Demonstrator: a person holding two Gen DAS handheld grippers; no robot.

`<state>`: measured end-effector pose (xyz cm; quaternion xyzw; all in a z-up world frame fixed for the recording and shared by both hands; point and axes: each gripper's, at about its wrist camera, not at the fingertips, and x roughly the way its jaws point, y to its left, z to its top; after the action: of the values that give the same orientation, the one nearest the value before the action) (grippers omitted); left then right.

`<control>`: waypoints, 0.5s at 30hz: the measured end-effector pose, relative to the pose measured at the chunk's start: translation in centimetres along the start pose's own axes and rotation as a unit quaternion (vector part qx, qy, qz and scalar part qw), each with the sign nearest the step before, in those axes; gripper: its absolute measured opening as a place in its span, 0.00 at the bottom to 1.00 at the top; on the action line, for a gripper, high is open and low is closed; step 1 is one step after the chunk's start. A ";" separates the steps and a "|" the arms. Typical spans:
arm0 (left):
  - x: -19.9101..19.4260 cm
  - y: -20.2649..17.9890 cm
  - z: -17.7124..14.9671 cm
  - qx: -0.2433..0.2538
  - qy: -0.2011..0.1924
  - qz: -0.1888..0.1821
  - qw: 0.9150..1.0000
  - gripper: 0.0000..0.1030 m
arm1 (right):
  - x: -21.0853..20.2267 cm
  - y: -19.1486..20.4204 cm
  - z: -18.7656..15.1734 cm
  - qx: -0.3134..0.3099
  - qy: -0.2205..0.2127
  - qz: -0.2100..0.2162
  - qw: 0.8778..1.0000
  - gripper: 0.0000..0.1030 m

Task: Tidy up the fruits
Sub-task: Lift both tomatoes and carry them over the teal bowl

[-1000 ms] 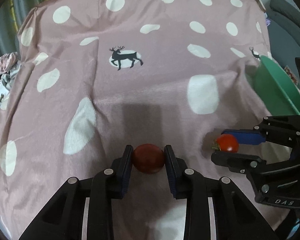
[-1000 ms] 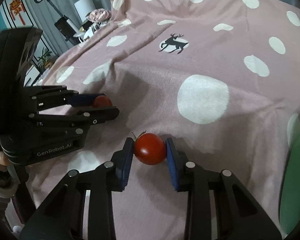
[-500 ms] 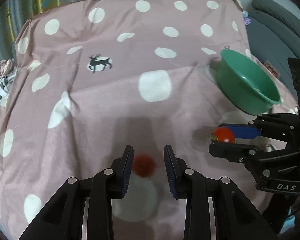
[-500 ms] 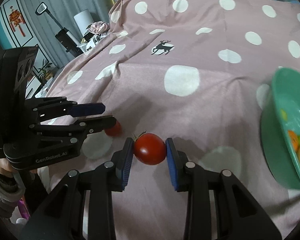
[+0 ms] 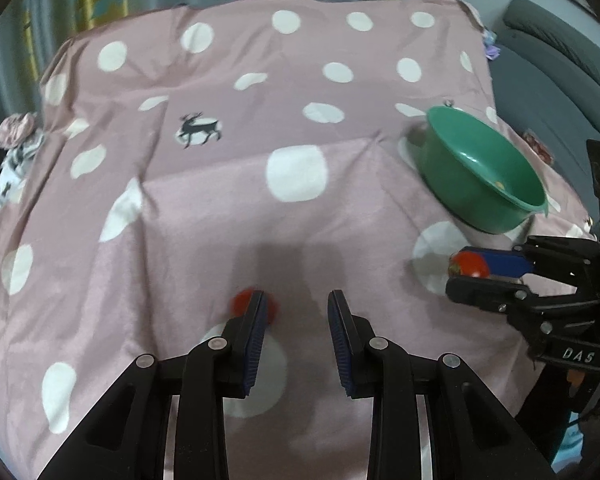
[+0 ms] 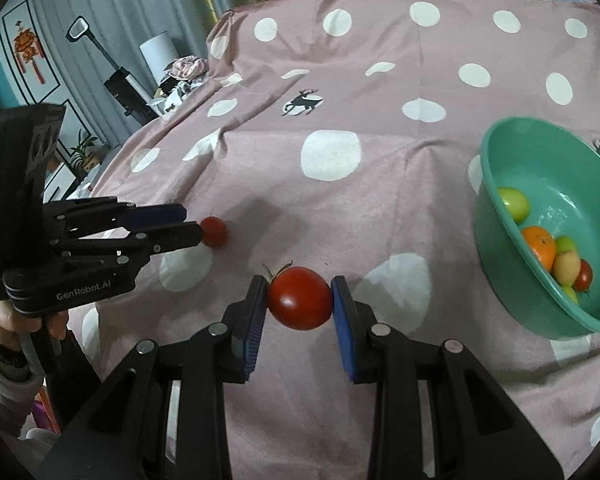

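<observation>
Meanwhile, the right gripper (image 6: 300, 300) is pinching a red tomato (image 6: 299, 298) near the green bowl (image 6: 500, 216); the left gripper (image 5: 296, 312) is hovering closed and empty, a smaller tomato (image 5: 242, 302) lying beside its left finger.

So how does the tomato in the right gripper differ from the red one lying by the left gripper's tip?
The held tomato is clamped between the right gripper's jaws; the loose tomato lies on the cloth beside the left gripper's tip, ungripped. The held tomato shows a stem; the loose tomato shows none from here. Both are red and outside the green bowl.
</observation>
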<state>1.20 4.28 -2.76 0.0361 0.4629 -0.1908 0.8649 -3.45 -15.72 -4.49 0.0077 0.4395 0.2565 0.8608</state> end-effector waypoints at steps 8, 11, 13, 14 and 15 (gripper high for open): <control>1.5 2.0 -0.2 -0.012 0.012 -0.002 1.000 0.31 | 0.7 0.2 -0.3 0.007 0.004 0.016 1.000 0.32; 4.0 2.6 0.3 -0.011 0.029 0.017 0.999 0.31 | 0.8 0.0 -0.5 0.013 0.006 0.018 1.000 0.32; 5.2 2.9 0.2 -0.015 0.046 0.016 0.999 0.31 | 0.7 -0.2 -0.5 0.014 0.008 0.017 1.000 0.32; 5.6 2.9 0.1 -0.014 0.050 0.016 0.999 0.31 | 0.7 -0.3 -0.6 0.015 0.008 0.017 1.000 0.32; 5.9 2.9 0.1 -0.010 0.053 0.016 0.998 0.31 | 0.6 -0.4 -0.6 0.016 0.008 0.017 1.000 0.32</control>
<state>5.20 5.17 -7.84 0.0446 0.5095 -0.1701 0.8423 -3.39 -15.89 -5.40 0.0272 0.4499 0.2639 0.8528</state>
